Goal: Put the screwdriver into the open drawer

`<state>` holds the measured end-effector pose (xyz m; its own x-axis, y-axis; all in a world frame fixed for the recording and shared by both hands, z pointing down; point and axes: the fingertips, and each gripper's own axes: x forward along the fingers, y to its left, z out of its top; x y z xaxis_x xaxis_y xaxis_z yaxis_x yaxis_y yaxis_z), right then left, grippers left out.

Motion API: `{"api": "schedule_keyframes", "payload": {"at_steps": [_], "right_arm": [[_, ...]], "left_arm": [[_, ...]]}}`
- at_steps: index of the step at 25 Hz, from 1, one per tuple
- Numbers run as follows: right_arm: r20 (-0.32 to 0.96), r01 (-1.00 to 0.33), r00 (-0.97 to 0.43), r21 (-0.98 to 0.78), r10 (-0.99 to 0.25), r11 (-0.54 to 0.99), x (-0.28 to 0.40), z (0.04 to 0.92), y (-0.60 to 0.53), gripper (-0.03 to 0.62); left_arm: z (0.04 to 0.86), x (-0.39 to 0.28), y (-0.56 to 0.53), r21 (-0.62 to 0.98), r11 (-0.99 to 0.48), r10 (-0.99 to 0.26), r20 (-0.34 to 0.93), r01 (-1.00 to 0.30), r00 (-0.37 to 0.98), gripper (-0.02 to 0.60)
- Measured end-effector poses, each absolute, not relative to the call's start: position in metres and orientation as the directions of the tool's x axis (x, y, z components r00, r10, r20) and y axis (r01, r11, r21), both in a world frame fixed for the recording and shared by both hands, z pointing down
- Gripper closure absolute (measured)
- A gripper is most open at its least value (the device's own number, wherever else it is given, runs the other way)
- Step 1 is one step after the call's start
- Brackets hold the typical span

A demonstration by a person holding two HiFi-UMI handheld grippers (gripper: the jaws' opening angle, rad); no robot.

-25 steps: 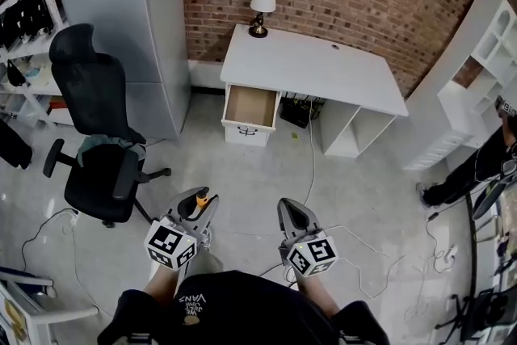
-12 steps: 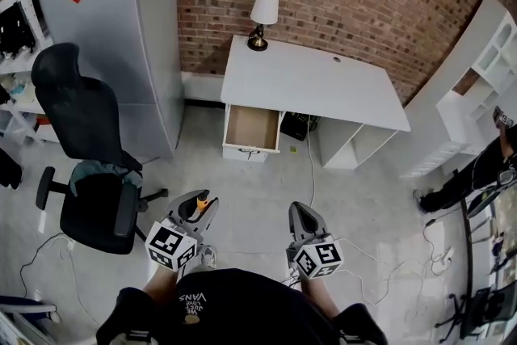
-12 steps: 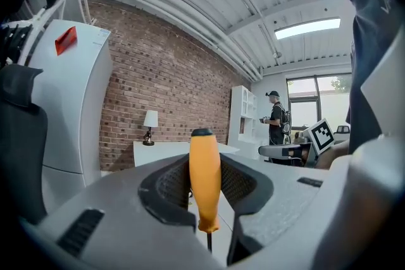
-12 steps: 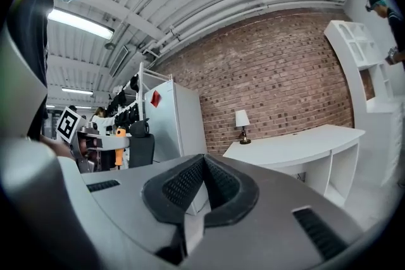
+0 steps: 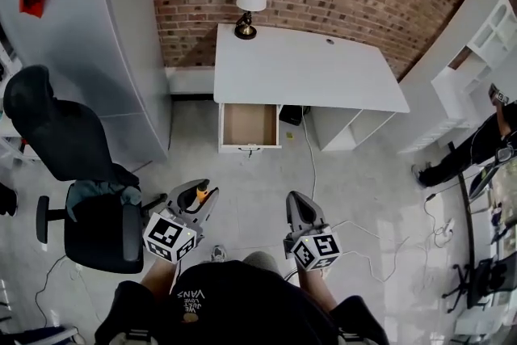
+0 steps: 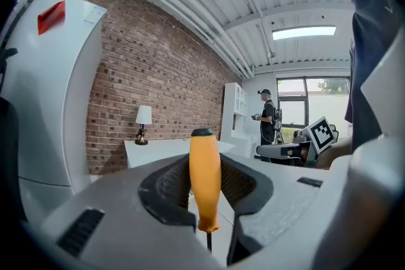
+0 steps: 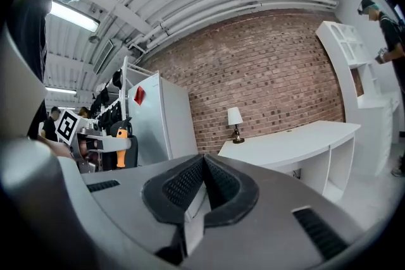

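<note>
An orange-handled screwdriver (image 6: 204, 181) stands upright between the jaws of my left gripper (image 6: 205, 190), which is shut on its handle. In the head view that screwdriver (image 5: 203, 194) shows at the tip of the left gripper (image 5: 202, 196), low and left of centre. My right gripper (image 5: 292, 202) is beside it, with its jaws shut and nothing between them; its pads meet in the right gripper view (image 7: 204, 169). The open drawer (image 5: 249, 124) juts from the left end of a white desk (image 5: 323, 73), well ahead of both grippers across the floor.
A black office chair (image 5: 77, 174) stands close on the left, with a tall grey cabinet (image 5: 97, 36) behind it. A lamp (image 5: 249, 2) sits on the desk's back left corner. White shelving (image 5: 477, 44), a person (image 5: 477, 149) and floor cables (image 5: 380, 250) are to the right.
Both grippers have been carried forward toward the desk, which now looks nearer and larger. The chair has slid toward the lower left of the view. Both grips are unchanged.
</note>
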<state>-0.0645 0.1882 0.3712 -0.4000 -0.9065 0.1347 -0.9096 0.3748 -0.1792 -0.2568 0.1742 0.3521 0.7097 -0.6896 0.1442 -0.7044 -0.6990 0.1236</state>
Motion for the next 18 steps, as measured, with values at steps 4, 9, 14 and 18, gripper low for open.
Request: {"api": "schedule_keyframes", "payload": {"at_steps": [4,9,14,18], "right_arm": [[0.153,-0.909,-0.401,-0.188,-0.903,0.372,-0.073,0.378,0.169,0.597],[0.165,-0.905,-0.408,-0.201,-0.898,0.375,-0.064,0.386,0.140,0.597],[0.164,-0.894,-0.435,-0.196,-0.885,0.403,-0.047,0.391,0.098,0.597],[0.175,-0.881,-0.464,-0.194,-0.869,0.431,-0.028,0.393,0.059,0.597]], "left_arm": [[0.360,-0.259,0.151,0.152,-0.702,-0.681,0.142,-0.696,0.718,0.482],[0.373,-0.253,0.123,0.169,-0.692,-0.682,0.166,-0.702,0.712,0.482],[0.377,-0.238,0.085,0.161,-0.664,-0.711,0.168,-0.730,0.683,0.482],[0.375,-0.216,0.052,0.144,-0.651,-0.726,0.169,-0.745,0.667,0.482]]}}
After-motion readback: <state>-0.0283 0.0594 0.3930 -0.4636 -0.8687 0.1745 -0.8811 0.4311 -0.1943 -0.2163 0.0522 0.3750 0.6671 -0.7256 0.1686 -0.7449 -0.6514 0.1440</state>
